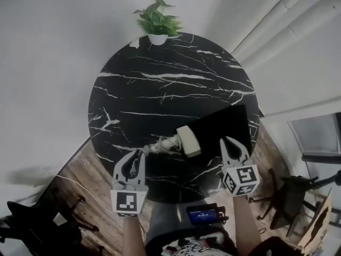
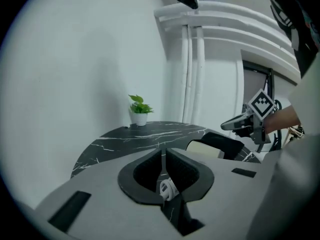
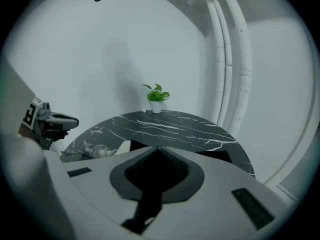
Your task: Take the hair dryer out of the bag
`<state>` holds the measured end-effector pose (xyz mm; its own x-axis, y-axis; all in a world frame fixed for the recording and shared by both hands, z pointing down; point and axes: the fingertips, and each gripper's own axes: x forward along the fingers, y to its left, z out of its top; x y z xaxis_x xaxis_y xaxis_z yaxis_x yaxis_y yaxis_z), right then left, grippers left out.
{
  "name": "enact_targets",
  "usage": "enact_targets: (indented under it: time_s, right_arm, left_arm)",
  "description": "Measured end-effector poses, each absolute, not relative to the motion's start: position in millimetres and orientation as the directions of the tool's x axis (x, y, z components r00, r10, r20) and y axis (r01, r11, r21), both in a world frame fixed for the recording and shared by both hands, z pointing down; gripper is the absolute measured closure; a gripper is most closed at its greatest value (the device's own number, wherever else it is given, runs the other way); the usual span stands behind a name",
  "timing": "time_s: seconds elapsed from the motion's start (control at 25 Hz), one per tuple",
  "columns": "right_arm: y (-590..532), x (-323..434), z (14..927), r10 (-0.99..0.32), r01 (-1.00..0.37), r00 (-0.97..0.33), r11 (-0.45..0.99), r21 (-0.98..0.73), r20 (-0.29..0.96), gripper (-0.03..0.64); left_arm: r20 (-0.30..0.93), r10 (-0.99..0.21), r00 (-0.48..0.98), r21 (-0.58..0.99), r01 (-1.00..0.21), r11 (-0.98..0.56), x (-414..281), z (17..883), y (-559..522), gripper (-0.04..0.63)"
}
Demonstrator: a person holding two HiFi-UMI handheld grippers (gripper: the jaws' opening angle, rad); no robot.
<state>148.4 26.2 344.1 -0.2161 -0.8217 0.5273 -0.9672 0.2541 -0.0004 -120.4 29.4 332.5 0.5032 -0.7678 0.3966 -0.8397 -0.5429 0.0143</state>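
A black bag (image 1: 226,127) lies on the near right of the round black marble table (image 1: 160,89). The cream hair dryer (image 1: 188,141) pokes out of its mouth, and its white cord (image 1: 160,145) runs left. My left gripper (image 1: 139,156) hovers at the table's near edge, shut, with a loop of the cord (image 2: 166,188) between its jaws. My right gripper (image 1: 233,145) hangs over the bag's near edge, shut and empty. In the left gripper view the dryer (image 2: 205,150), the bag (image 2: 227,143) and the right gripper (image 2: 231,125) show at the right.
A small potted plant (image 1: 157,23) stands at the table's far edge. White pipes (image 2: 192,74) run up the wall behind. A dark chair (image 1: 287,191) stands on the wooden floor to the right. A small device with a blue screen (image 1: 202,215) sits at my waist.
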Motion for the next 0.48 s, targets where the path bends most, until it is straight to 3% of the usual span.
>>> enact_targets:
  time_s: [0.48]
  right_arm:
    - [53.5, 99.4, 264.0, -0.849, -0.942, -0.292, 0.335, 0.021, 0.439, 0.595]
  left_arm:
    - [0.317, -0.815, 0.486, -0.064, -0.846, -0.529, -116.1, 252.0, 46.5, 0.578]
